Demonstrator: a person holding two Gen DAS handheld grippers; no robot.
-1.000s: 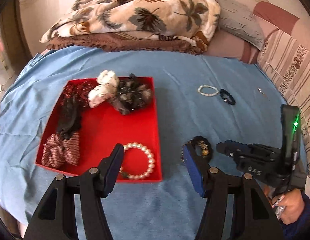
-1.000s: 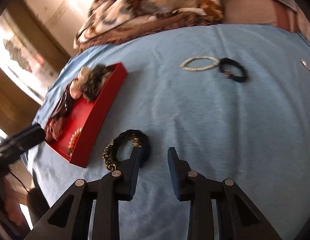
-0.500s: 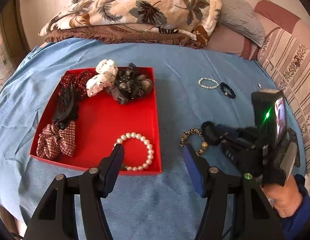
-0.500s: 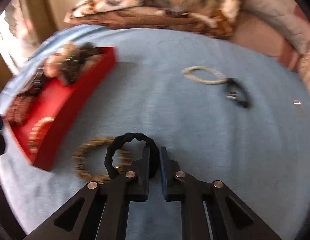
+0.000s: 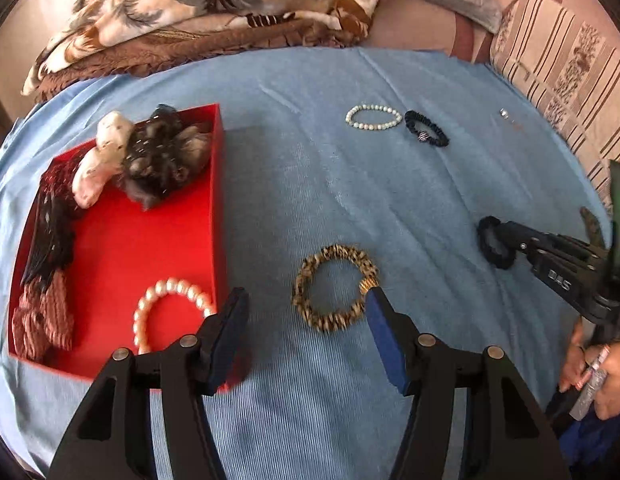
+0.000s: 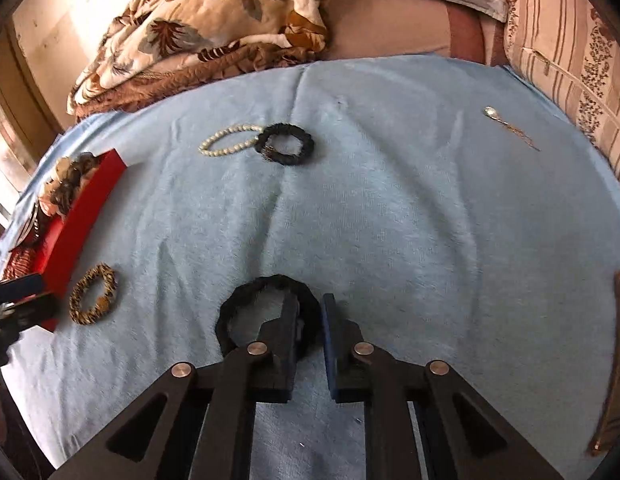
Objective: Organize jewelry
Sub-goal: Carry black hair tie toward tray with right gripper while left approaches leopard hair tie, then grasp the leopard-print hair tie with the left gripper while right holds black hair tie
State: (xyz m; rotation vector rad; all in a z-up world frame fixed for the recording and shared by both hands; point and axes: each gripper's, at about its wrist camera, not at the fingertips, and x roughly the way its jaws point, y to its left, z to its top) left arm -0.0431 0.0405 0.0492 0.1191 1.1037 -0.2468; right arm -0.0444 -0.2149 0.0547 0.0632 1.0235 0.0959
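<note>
- Since the earlier frame, the left gripper (image 5: 306, 316) had swung off the red tray (image 5: 216, 184) and dropped toward the leopard-print bracelet (image 5: 335, 287), while the right gripper (image 6: 310, 320) had carried the black scrunchie (image 6: 266, 312) away from that bracelet, out to the right.
- Far left, the tray sat on the blue bed sheet (image 5: 350, 200), already holding fabric scrunchies and a big pearl bracelet (image 5: 170, 308) near its front edge.
- Just right of the tray wall, the leopard-print bracelet lay flat on the sheet, straight ahead of the left gripper and between its fingers' lines, its right rim close by the right fingertip. That gripper stood about half open, holding nothing.
- Being a ring, it offered no long axis; I'd judge the left hand far the nearer, and a short drop over one rim the likely move.
- Further right, the right gripper was nearly closed, its jaws having just eased slightly apart, with the scrunchie's band still pinched between them, the loop hanging to the left.
- Toward the back of the bed, a small pearl bracelet (image 6: 230, 142) touched a black bracelet (image 6: 286, 145), both well apart from either gripper.
- Far right, a thin chain with a pendant (image 6: 510, 128) lay alone.
</note>
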